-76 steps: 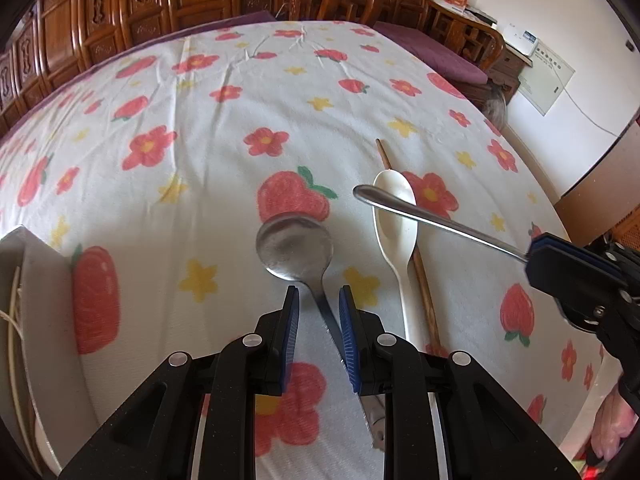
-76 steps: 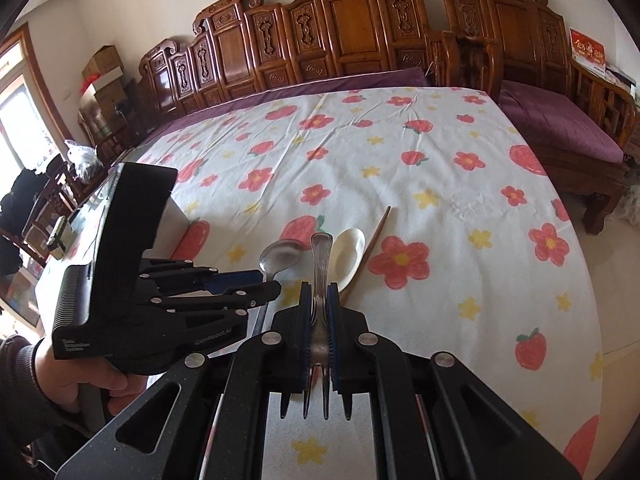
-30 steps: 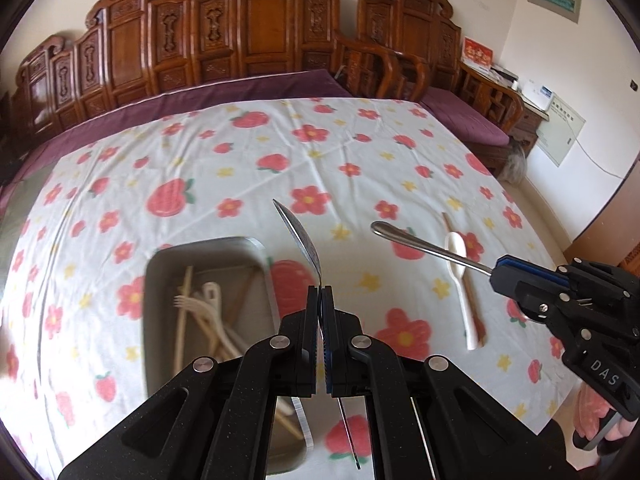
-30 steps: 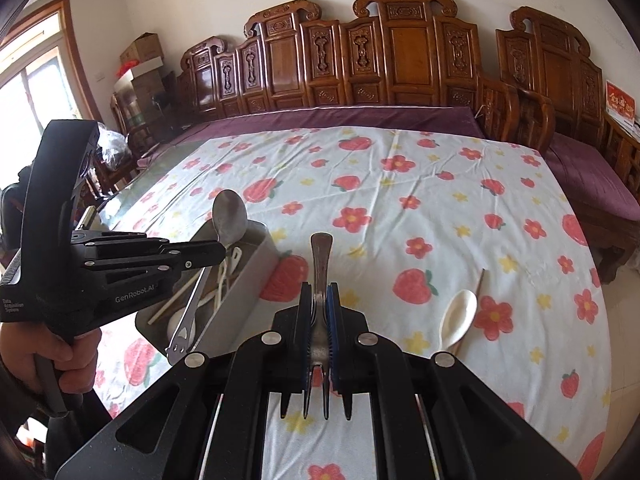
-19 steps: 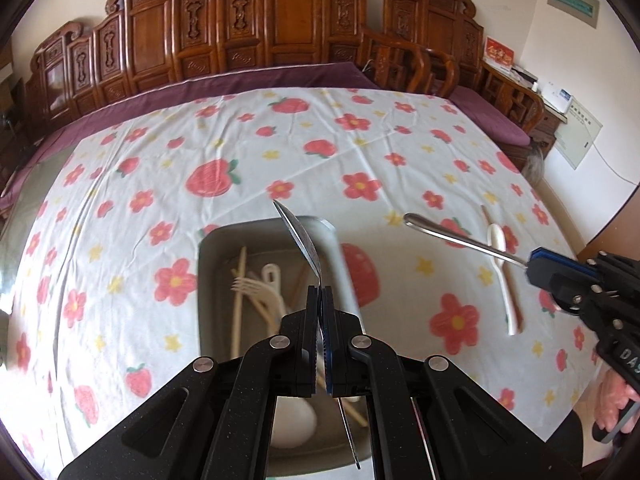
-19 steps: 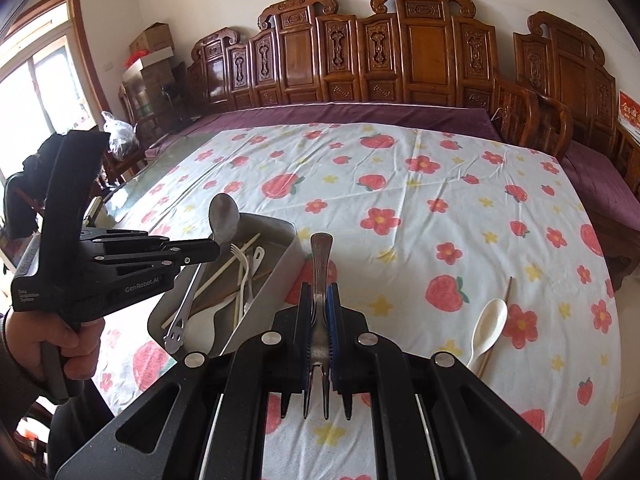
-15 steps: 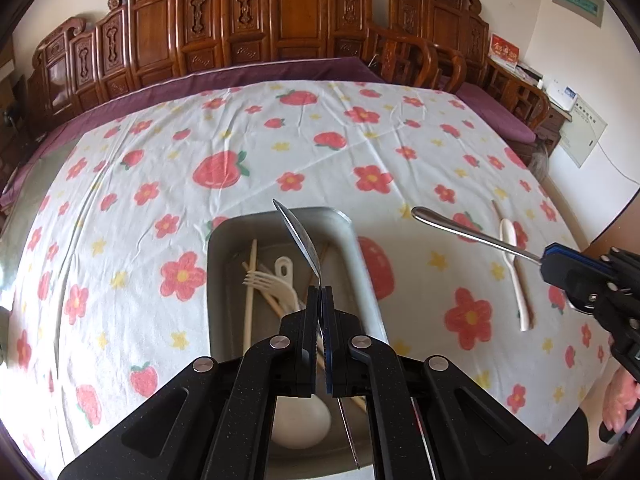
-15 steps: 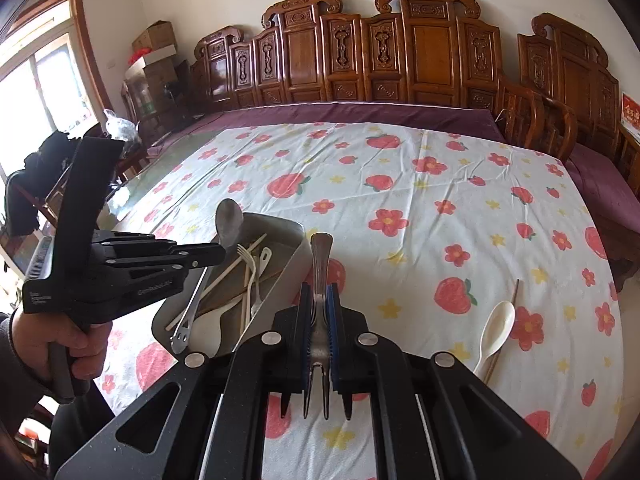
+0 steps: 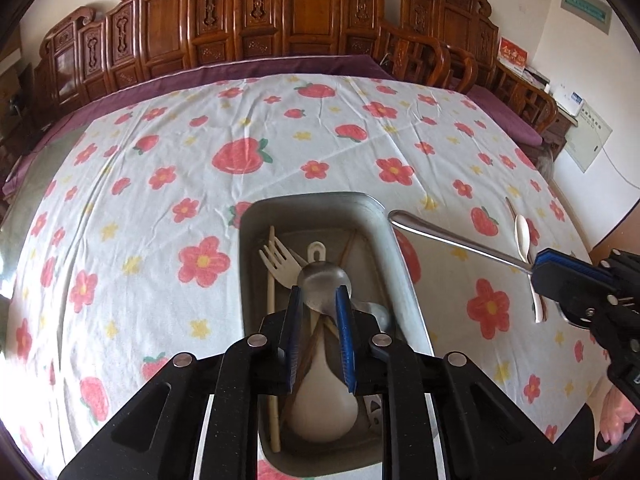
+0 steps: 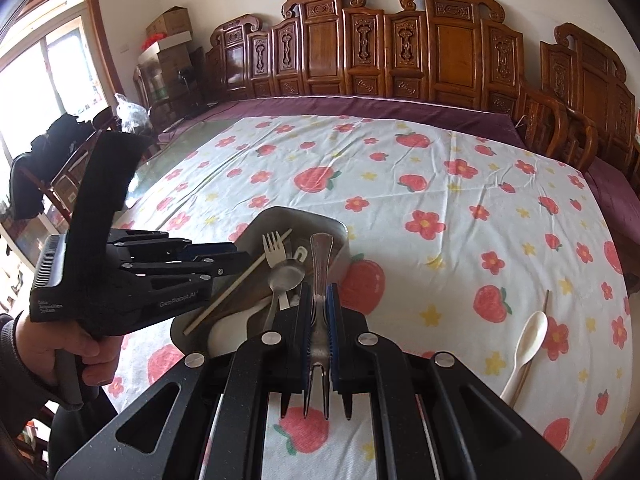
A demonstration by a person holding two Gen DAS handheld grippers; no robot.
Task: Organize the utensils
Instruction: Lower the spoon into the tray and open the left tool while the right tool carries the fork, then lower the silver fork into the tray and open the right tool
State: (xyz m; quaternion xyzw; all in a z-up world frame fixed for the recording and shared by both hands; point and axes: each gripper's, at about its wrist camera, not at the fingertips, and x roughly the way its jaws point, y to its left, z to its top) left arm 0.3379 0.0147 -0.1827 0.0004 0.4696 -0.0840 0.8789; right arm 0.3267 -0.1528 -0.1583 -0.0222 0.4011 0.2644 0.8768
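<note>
The left gripper (image 9: 317, 300) is hanging right over the metal tray (image 9: 404, 280), jaws opening, nothing pinched; the steel spoon (image 9: 322, 284) is lying in the tray just past its tips, on the plastic fork (image 9: 280, 262). The right gripper (image 10: 319, 312) is clamping a metal fork (image 10: 321, 256), handle forward. Off to its right, a white spoon (image 10: 528, 344) is sitting on the tablecloth (image 10: 440, 184).

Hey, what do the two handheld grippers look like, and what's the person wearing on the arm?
Both are matte black plastic with silver screw heads and blue finger pads. The left gripper has a tall black block on top, a ribbed rear edge, white lettering on its side and a grey handle. The right gripper looks alike. A dark sleeve covers the left wrist.
</note>
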